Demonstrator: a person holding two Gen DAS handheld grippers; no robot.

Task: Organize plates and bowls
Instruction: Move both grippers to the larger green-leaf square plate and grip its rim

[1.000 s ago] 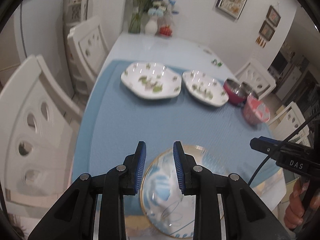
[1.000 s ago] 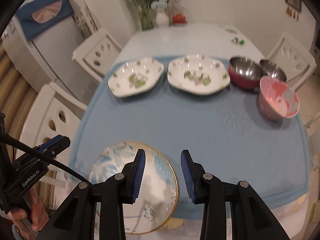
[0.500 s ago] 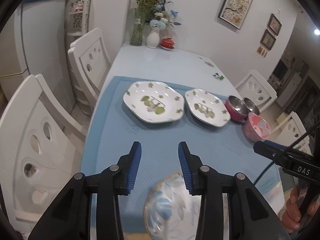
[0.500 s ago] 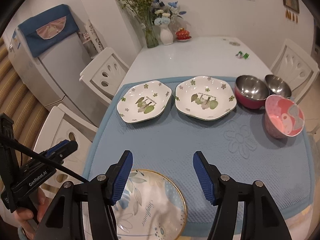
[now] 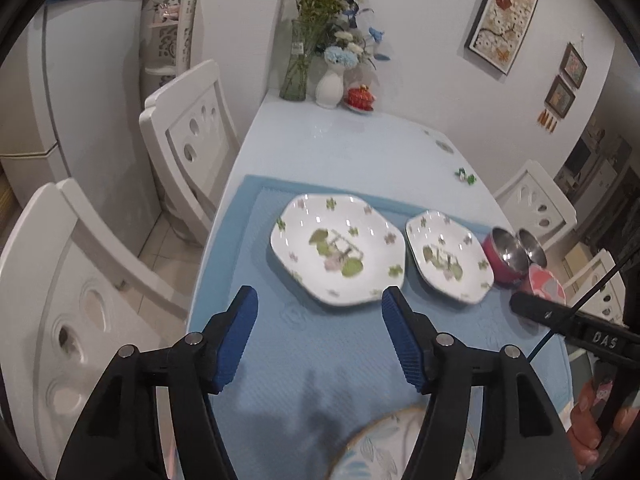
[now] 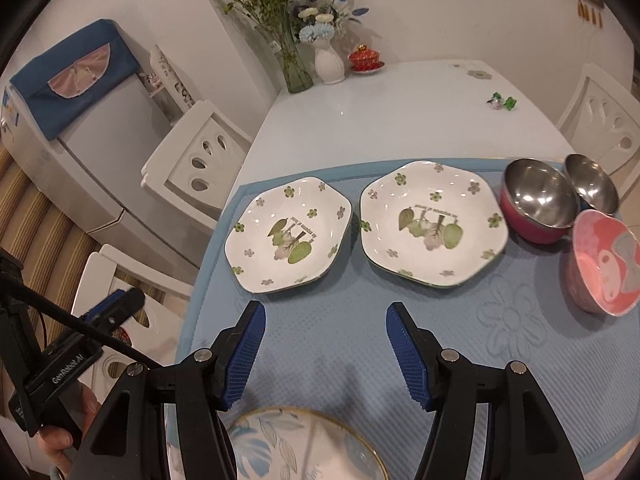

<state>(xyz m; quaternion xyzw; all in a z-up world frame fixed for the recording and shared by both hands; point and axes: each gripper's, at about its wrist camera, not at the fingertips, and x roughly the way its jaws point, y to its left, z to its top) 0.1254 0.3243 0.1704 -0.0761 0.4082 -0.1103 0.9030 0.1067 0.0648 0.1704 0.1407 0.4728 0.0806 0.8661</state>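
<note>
Glazed china, slick and breakable.
Left gripper opening, right gripper apart, both empty; grip the floral plate by its rim.

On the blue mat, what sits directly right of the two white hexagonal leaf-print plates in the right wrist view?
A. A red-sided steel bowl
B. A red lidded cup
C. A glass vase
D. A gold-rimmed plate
A: the red-sided steel bowl stands just right of the nearer hexagonal plate.
</note>
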